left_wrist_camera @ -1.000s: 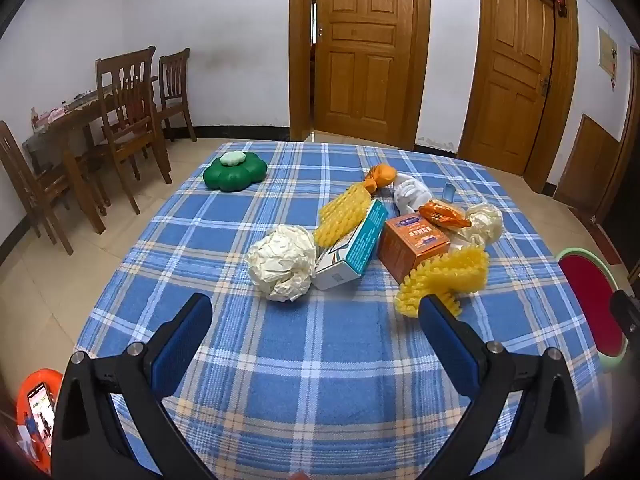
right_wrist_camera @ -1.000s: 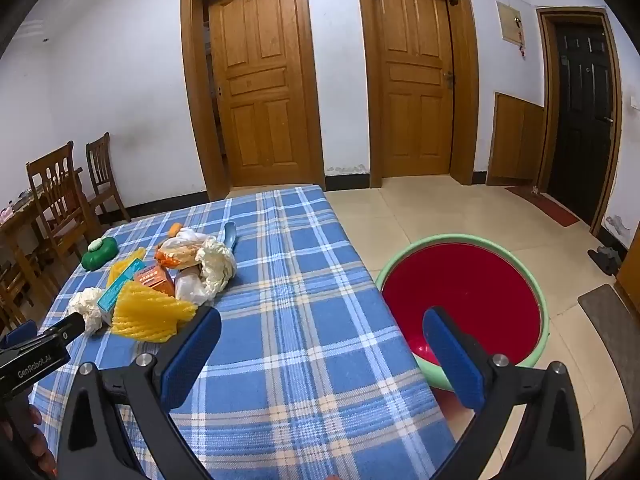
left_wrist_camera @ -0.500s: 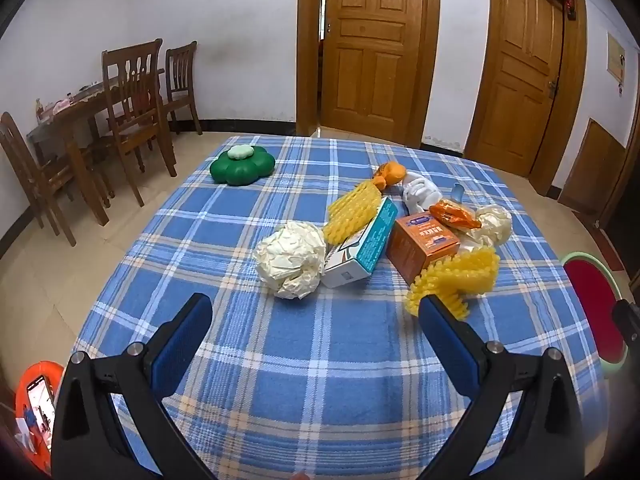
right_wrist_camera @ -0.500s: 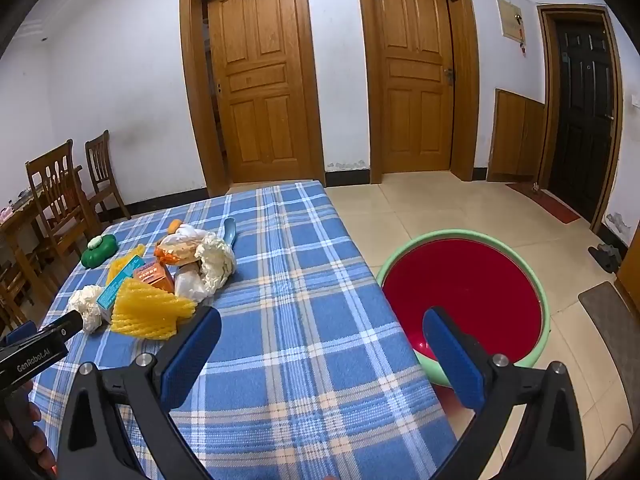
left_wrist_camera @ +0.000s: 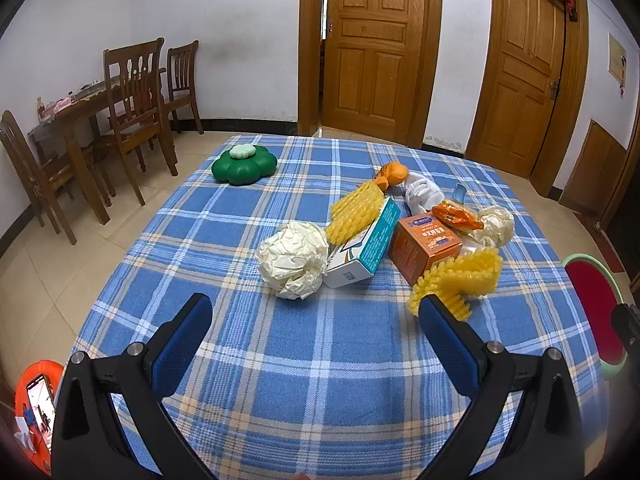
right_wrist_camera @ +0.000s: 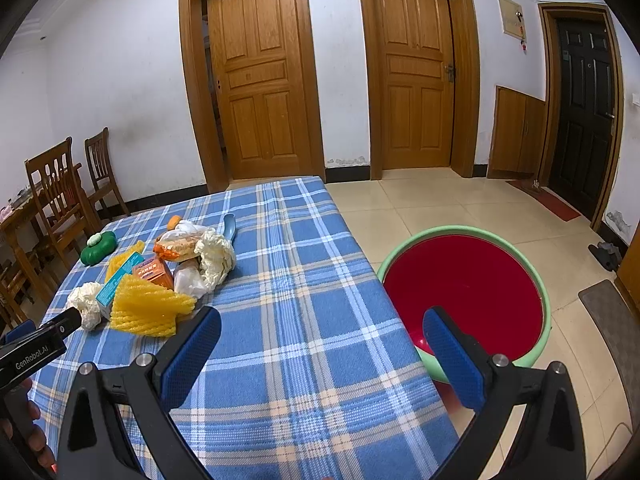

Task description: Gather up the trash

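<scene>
Nothing has been picked up yet; by my reading the task stands at its very start, at the reach for a first piece of trash. Nearest in the left wrist view, the left tongs (left_wrist_camera: 316, 312) hang wide open and empty over bare checked cloth on the counter (left_wrist_camera: 320, 360). Just beyond the tips lie a crumpled paper ball (left_wrist_camera: 292, 258) and a yellow foam net (left_wrist_camera: 460, 280), the closest pieces. Behind them, packed together and touching, are a teal and white box (left_wrist_camera: 364, 250), an orange box (left_wrist_camera: 424, 242), a second yellow net (left_wrist_camera: 356, 212), an orange wrapper (left_wrist_camera: 456, 216), another paper wad (left_wrist_camera: 496, 224) and a white bag (left_wrist_camera: 422, 194). A green flower-shaped container (left_wrist_camera: 244, 166) stands well apart at the far left.

The right tongs (right_wrist_camera: 322, 342) are likewise spread wide and hold nothing, poised over the counter's right edge. The red basin with a green rim (right_wrist_camera: 464, 292) sits on the floor just beside that edge, and looks the likely place for the trash.

The next move probably calls for lowering one pair of tongs onto the paper ball or the near net and closing gently, since both would crush. The near cloth gives open room for the approach; the pile itself is crowded, so outer pieces come first. The carry to the basin must clear the counter's right edge
</scene>
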`<state>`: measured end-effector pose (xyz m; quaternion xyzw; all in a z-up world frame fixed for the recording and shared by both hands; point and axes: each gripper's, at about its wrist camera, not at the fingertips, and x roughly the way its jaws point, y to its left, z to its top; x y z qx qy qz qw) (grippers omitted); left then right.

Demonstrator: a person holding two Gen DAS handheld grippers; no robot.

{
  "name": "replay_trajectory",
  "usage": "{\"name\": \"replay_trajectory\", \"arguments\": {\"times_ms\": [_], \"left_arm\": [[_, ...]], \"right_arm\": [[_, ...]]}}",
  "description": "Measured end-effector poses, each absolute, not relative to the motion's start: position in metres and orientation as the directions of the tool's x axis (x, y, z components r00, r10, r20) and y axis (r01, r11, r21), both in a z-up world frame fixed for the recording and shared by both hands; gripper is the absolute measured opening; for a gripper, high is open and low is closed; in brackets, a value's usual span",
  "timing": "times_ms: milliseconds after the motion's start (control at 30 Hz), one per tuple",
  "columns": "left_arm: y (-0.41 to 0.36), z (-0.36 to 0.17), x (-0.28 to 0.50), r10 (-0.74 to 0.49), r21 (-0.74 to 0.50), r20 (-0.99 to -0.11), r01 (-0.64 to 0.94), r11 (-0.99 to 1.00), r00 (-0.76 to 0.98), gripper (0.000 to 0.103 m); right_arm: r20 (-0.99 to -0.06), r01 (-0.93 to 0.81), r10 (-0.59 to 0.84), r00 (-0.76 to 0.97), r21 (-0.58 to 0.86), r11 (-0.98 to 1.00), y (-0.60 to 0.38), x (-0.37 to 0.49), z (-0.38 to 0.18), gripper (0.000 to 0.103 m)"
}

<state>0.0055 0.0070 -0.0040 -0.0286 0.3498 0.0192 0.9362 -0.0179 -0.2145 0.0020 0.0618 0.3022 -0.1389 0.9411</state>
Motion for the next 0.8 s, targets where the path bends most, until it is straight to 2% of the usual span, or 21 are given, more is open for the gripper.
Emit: {"name": "replay_trajectory", "arguments": {"times_ms": [800], "left_arm": [[0.0105, -0.0064, 0.0035, 0.021, -0.044, -0.657, -0.066, 0.997, 0.754, 0.102]], "right_arm": [[-0.596, 0.299, -0.22, 0.772, 0.035, 0.954, -0.2136, -0.0201, -0.0022, 0.103]]}}
